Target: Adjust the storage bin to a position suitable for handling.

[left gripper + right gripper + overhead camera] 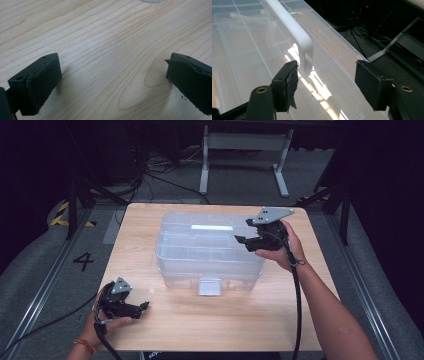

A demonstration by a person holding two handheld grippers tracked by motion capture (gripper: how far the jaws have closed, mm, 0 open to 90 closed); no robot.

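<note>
**Jaws wide, box not yet gripped**

Both pairs of jaws stand wide apart, empty. Nearest, the left gripper idles low over the table (presumably waiting). Farther off, the right gripper hovers at the clear storage box; its own view reveals the white handle.

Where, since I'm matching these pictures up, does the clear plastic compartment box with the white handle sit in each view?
High view: the clear plastic compartment box stands mid-table.
Left gripper view: a pale sliver at the top edge, perhaps its latch; cannot tell.
Right gripper view: the box's lid spans left and centre.
Shared landmark: the white handle, in the high and right gripper views.
</note>
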